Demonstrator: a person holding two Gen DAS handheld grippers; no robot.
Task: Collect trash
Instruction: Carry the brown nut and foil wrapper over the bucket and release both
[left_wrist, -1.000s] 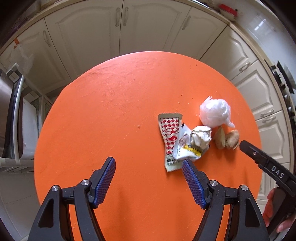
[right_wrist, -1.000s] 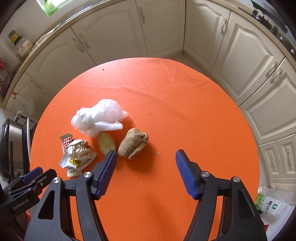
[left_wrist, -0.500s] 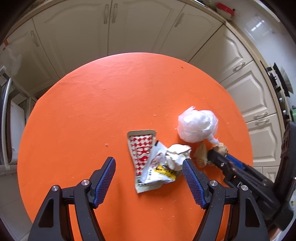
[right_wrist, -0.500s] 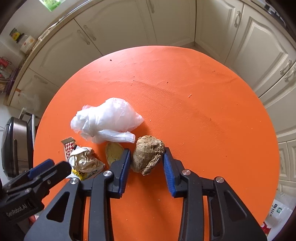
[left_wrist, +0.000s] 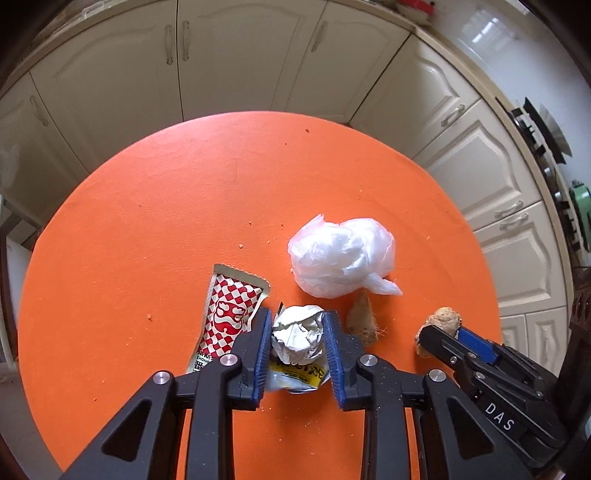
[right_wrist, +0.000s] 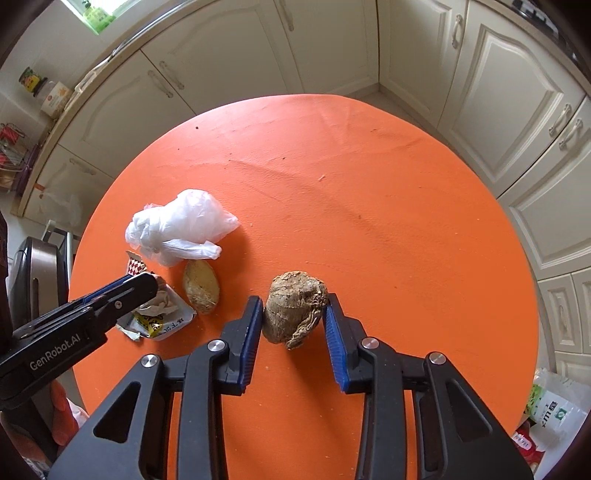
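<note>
On the orange desk (left_wrist: 155, 206), the left gripper (left_wrist: 297, 332) is closing its jaws around a crumpled wrapper (left_wrist: 297, 334), while the right gripper (right_wrist: 294, 314) is pinching a brown lump (right_wrist: 295, 312).

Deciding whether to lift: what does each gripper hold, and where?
Left gripper, jaws closing, pinches the crumpled wrapper by its sides. Right gripper clamps the brown lump across its middle.

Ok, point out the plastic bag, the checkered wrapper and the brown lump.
plastic bag (left_wrist: 341, 258), left wrist view, middle of the bundle
checkered wrapper (left_wrist: 229, 314), left wrist view, printed face
brown lump (right_wrist: 295, 308), right wrist view, its centre
</note>
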